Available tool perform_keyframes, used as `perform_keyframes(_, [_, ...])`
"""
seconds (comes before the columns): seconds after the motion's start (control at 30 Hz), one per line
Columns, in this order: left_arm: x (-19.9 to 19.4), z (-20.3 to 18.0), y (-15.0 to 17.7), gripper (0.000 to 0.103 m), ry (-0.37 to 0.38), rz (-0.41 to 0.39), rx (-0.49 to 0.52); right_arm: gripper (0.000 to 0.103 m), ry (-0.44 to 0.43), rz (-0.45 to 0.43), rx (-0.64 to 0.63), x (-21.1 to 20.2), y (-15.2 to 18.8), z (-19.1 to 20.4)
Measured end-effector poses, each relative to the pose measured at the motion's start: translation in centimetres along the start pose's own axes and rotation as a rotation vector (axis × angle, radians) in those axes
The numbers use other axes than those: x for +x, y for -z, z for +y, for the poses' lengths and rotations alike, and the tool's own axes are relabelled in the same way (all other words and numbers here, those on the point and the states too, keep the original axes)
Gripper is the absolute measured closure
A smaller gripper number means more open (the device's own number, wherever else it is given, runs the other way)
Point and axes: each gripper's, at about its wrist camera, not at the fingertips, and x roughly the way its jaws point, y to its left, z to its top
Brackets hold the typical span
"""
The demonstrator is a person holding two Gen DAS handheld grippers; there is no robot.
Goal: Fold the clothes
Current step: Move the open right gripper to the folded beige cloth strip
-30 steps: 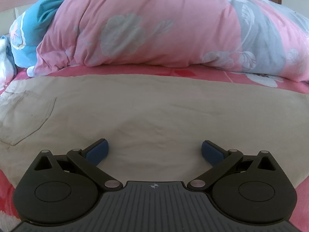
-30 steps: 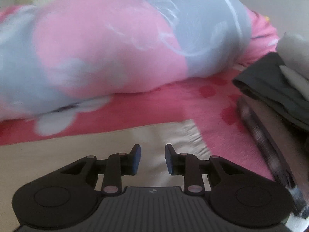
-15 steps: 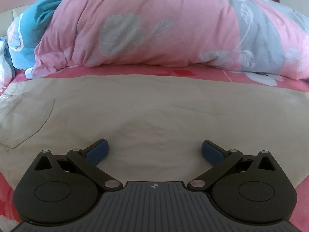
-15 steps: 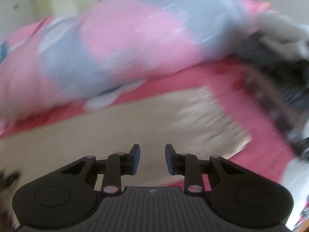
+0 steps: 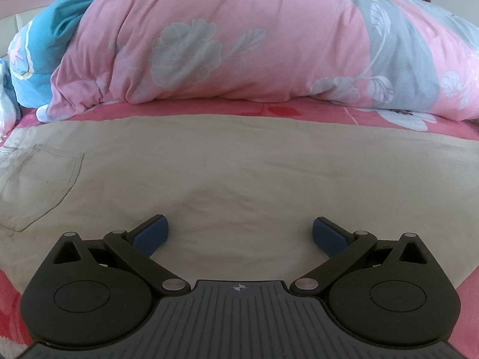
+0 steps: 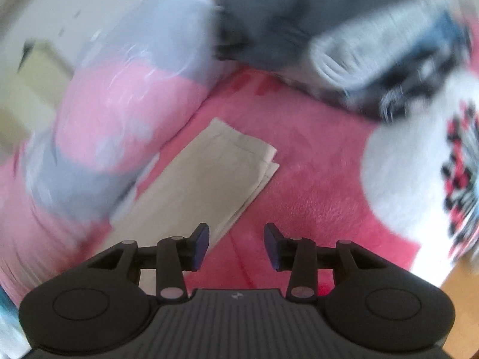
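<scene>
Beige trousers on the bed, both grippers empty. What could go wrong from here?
1. The right gripper is opening with nothing between its fingers, over the pink sheet beside the trouser hem; it may pinch sheet along with the hem.
2. The hem shows stacked layers; a shallow grip may lift only the top one.
3. The left gripper is open over flat trouser fabric with no edge to grab, so closing would likely bunch it.
</scene>
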Motion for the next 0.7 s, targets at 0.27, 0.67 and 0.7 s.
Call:
perform_keyframes(0.27, [0.1, 0.1, 0.0, 0.0, 0.002, -0.003, -0.005, 0.059, -0.018, -0.014, 0.225, 3.1, -1.6, -1.3])
perform_keyframes(0.67, [0.0, 0.1, 0.2, 0.0, 0.007, -0.007, -0.016, 0.06, 0.023, -0.032, 0.284, 6.0, -3.0, -0.6])
perform_keyframes(0.7, [0.0, 0.2, 0.2, 0.0, 0.007, -0.006, -0.018, 0.062, 0.031, -0.034, 0.277, 6.0, -3.0, -0.4])
